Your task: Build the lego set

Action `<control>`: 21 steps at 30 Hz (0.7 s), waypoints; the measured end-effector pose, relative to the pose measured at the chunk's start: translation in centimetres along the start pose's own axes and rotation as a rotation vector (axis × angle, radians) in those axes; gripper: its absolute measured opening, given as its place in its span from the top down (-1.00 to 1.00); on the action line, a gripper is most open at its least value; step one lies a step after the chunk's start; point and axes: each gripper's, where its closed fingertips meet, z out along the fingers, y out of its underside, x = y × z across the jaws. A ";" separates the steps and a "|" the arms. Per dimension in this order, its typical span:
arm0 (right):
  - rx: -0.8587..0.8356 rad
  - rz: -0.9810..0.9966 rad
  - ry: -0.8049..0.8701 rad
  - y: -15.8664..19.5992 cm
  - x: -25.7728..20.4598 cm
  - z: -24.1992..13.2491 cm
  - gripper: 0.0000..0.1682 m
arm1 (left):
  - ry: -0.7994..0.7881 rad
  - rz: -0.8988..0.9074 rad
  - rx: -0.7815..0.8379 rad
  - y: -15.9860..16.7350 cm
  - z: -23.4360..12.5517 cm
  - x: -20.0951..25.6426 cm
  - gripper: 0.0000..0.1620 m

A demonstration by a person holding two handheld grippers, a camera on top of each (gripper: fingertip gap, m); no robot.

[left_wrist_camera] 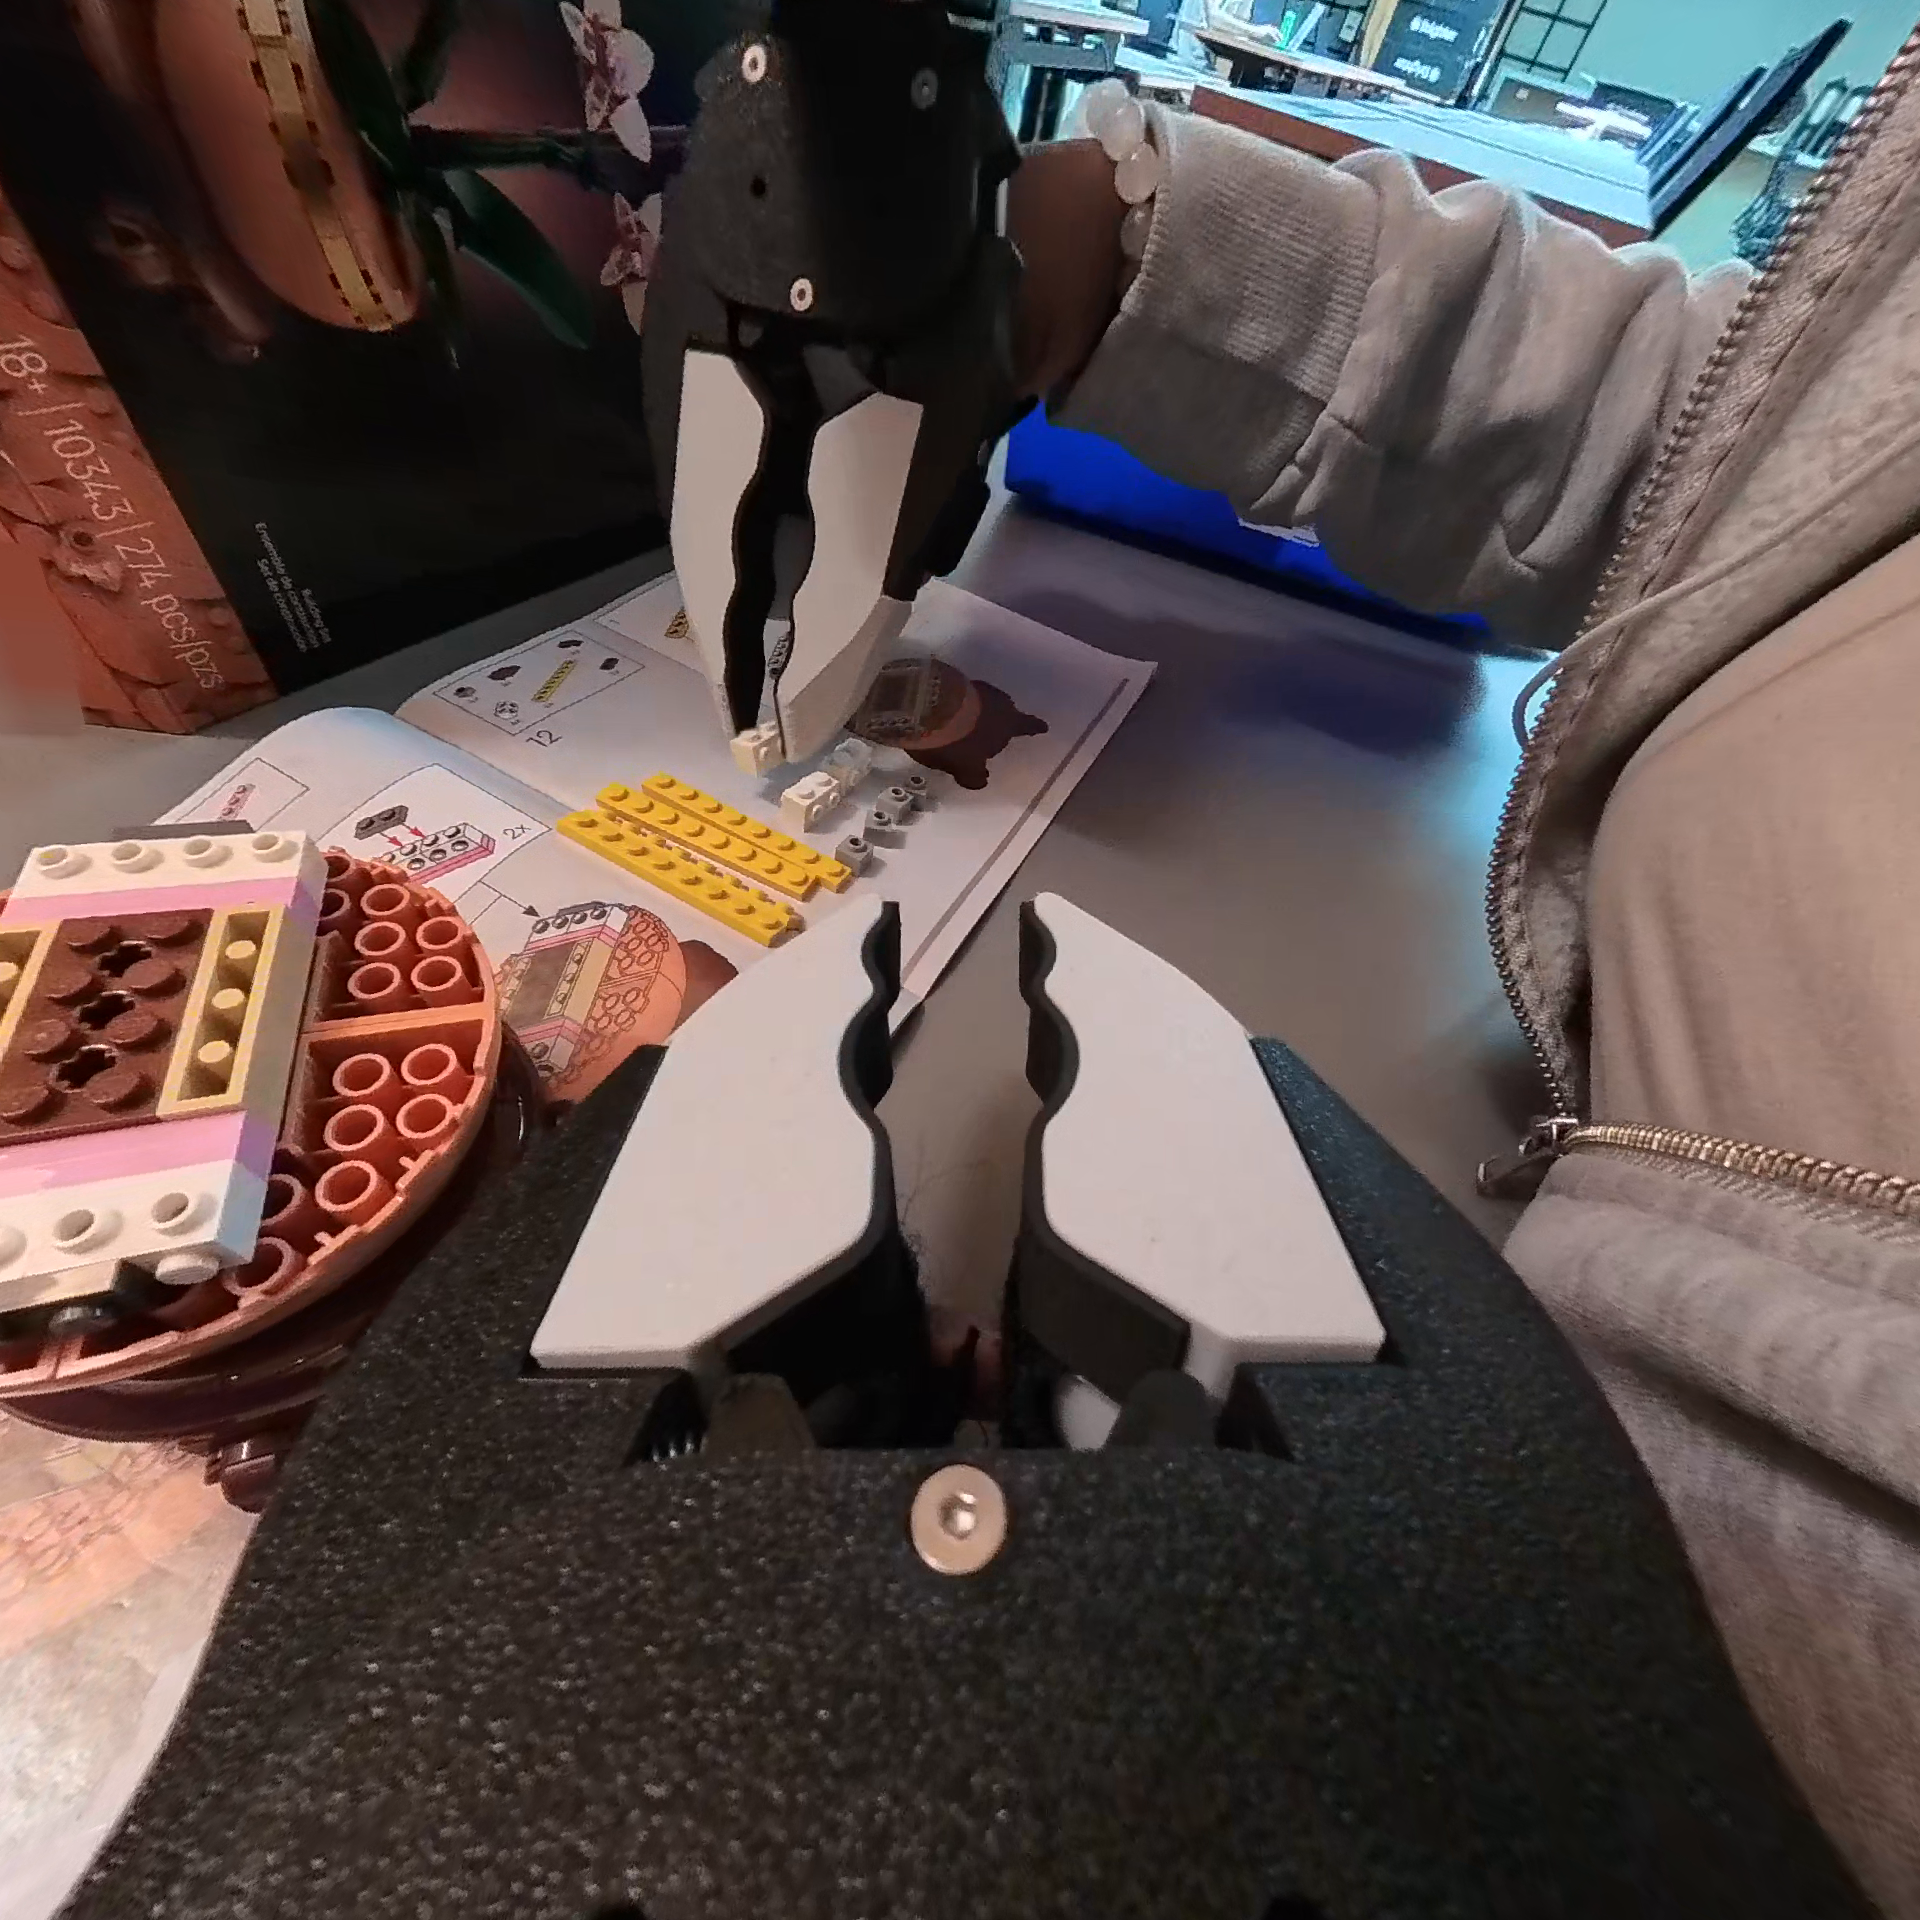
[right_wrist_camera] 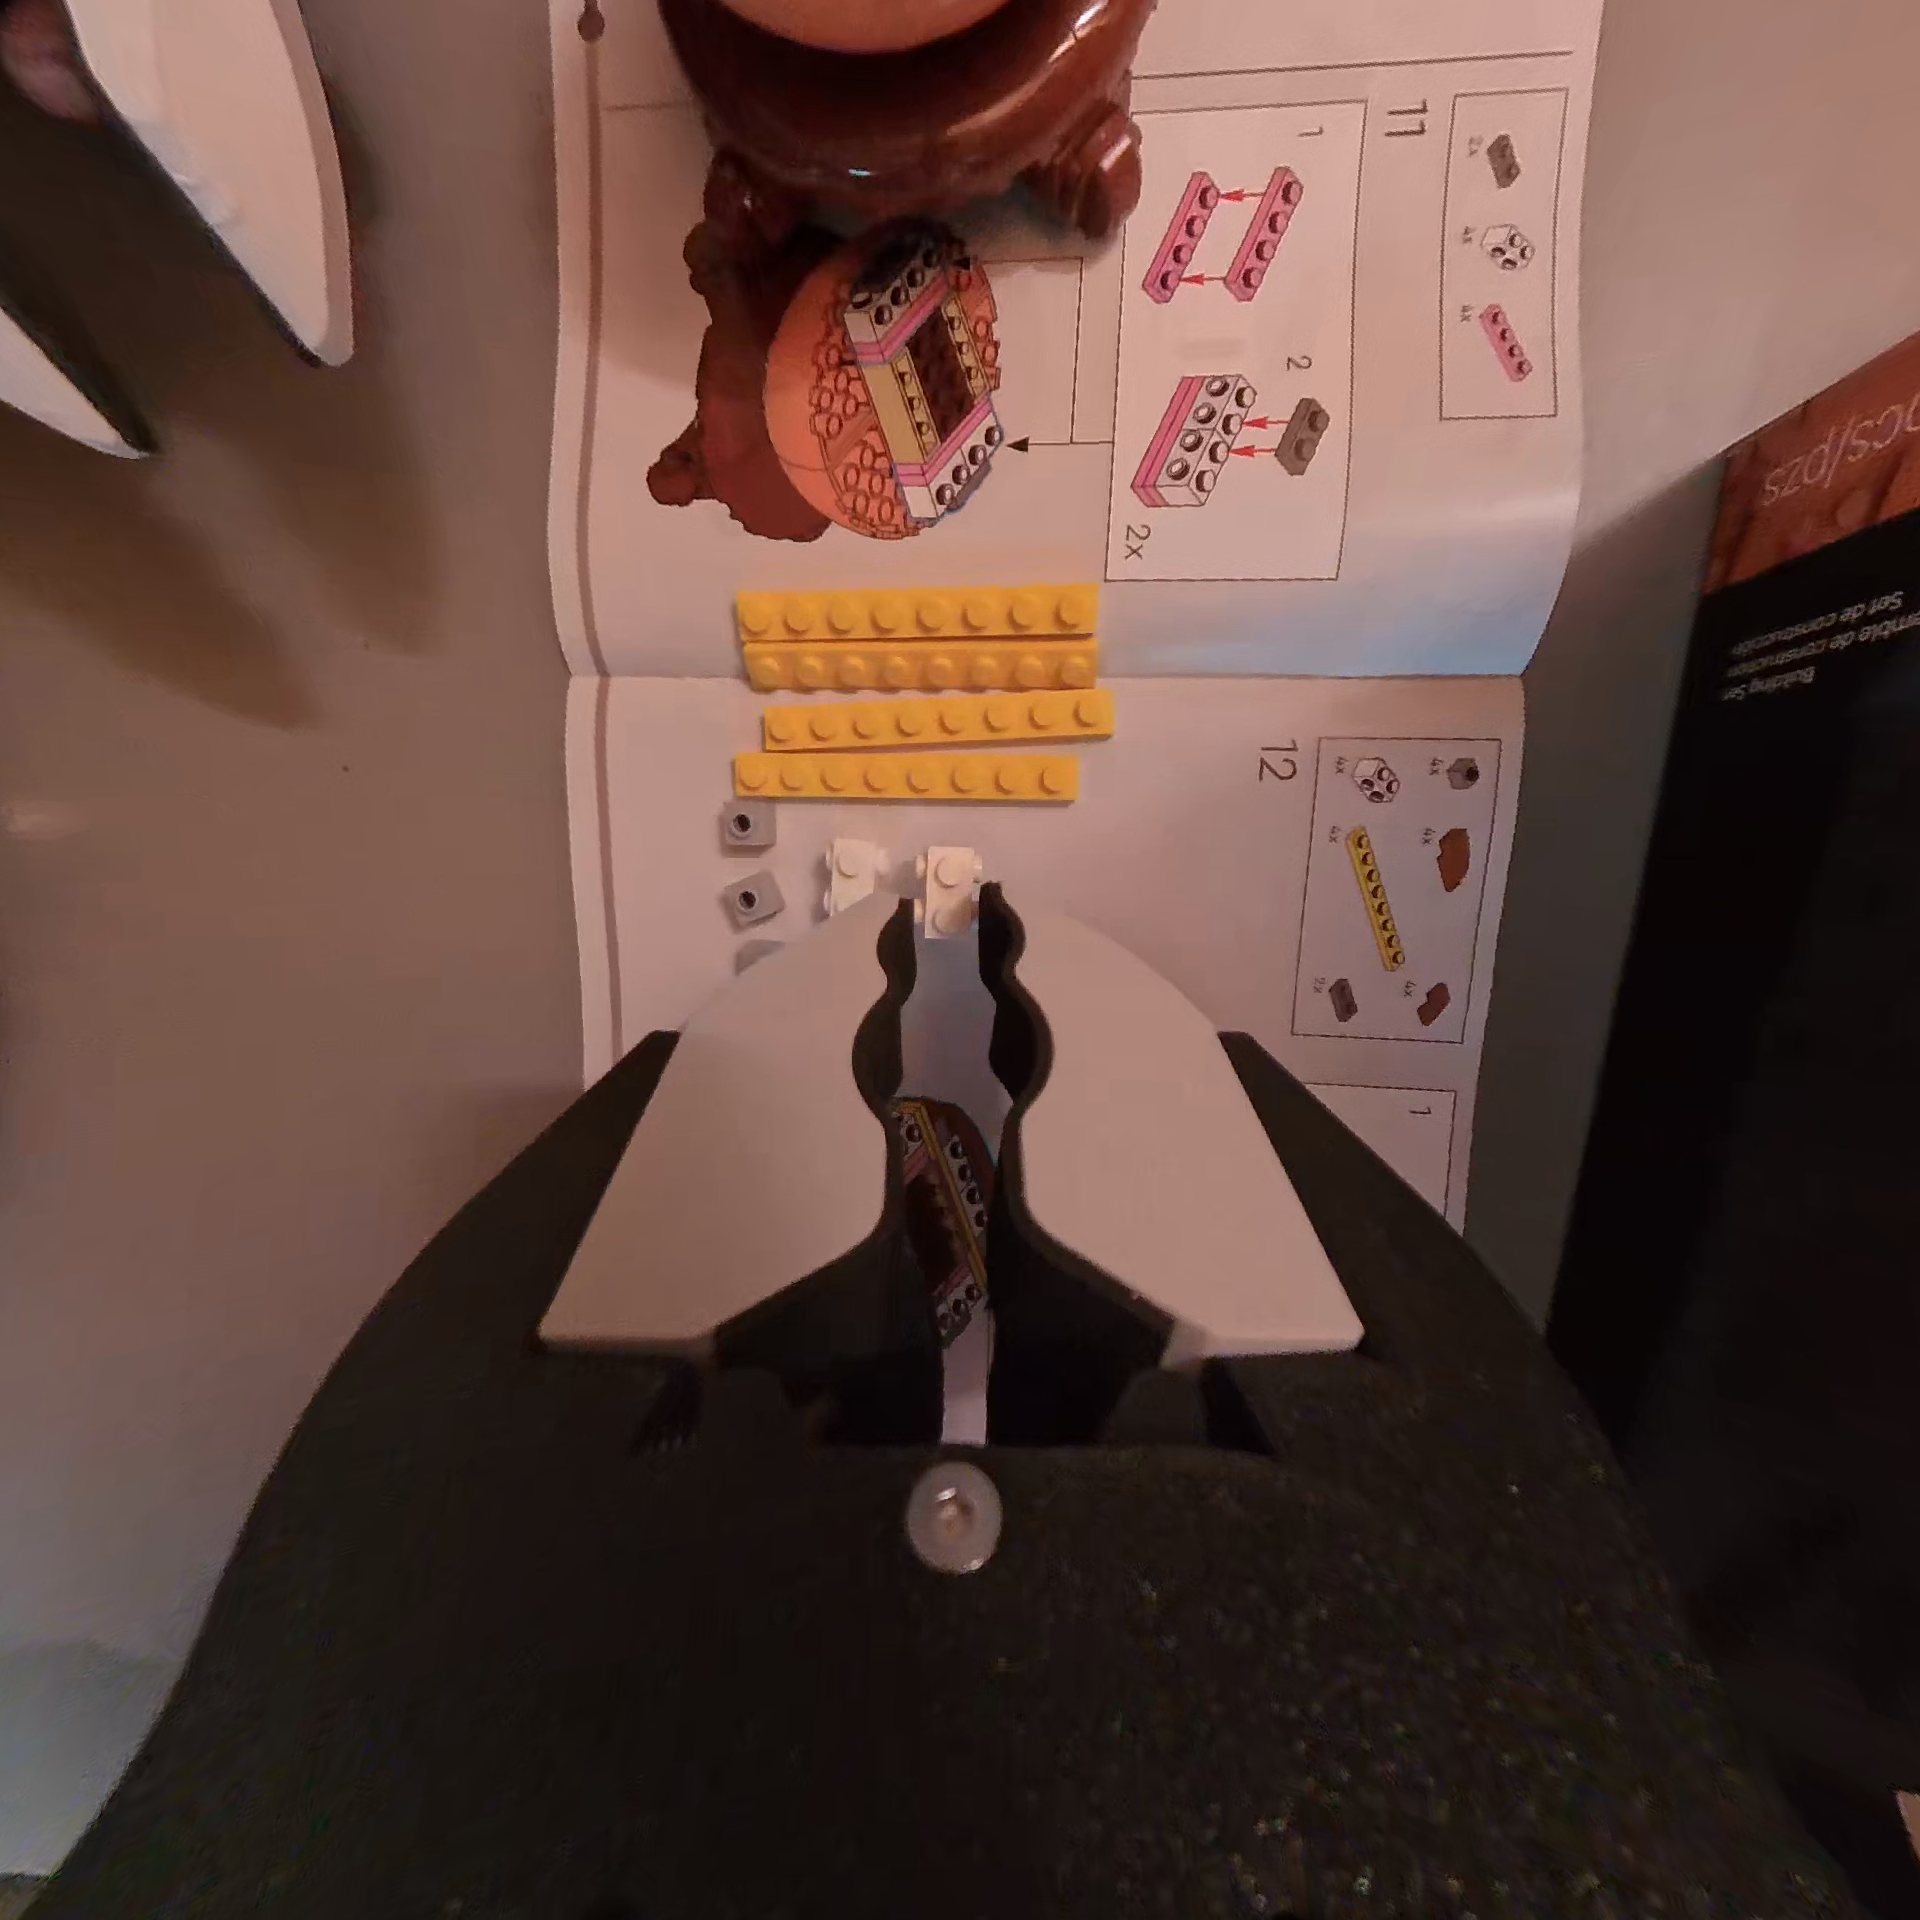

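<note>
While right claw (right_wrist_camera: 948, 902) pinches white brick (right_wrist_camera: 951, 891), printed booklet (right_wrist_camera: 1195, 665) beneath

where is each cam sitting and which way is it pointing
Left wrist view: on the left hand-held gripper, held low and facing across the table; the person's grey sleeve and the right hand-held gripper show.
Right wrist view: on the right hand-held gripper, facing down at the instruction booklet, closing on a white brick.
Shared: yellow plates, booklet, white brick.
</note>
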 end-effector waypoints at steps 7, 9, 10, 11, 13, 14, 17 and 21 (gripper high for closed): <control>-0.003 0.017 -0.014 0.1 0.0 0.3 0.86 | -0.001 -0.008 0.009 -0.1 -0.1 -0.1 0.74; 0.006 0.017 -0.029 -0.1 -0.1 0.2 0.85 | -0.002 -0.013 0.012 -0.1 -0.1 -0.1 0.74; 0.004 0.017 -0.029 -0.1 -0.1 0.2 0.86 | -0.003 -0.015 0.014 -0.1 -0.1 -0.2 0.74; -0.001 0.015 -0.029 0.0 -0.1 0.2 0.86 | -0.003 -0.017 0.016 -0.2 -0.2 -0.2 0.74; -0.002 0.011 -0.032 0.0 -0.1 0.2 0.86 | -0.004 -0.020 0.019 -0.2 -0.2 -0.2 0.74; 0.000 0.013 -0.032 0.0 -0.1 0.2 0.86 | -0.004 -0.022 0.020 -0.2 -0.2 -0.2 0.74; 0.008 0.016 -0.028 -0.1 -0.1 0.0 0.86 | -0.004 -0.024 0.021 -0.2 -0.2 -0.3 0.74; 0.092 0.034 0.011 -0.8 -0.1 -1.8 0.86 | -0.003 -0.030 0.015 -0.2 -0.2 -0.3 0.74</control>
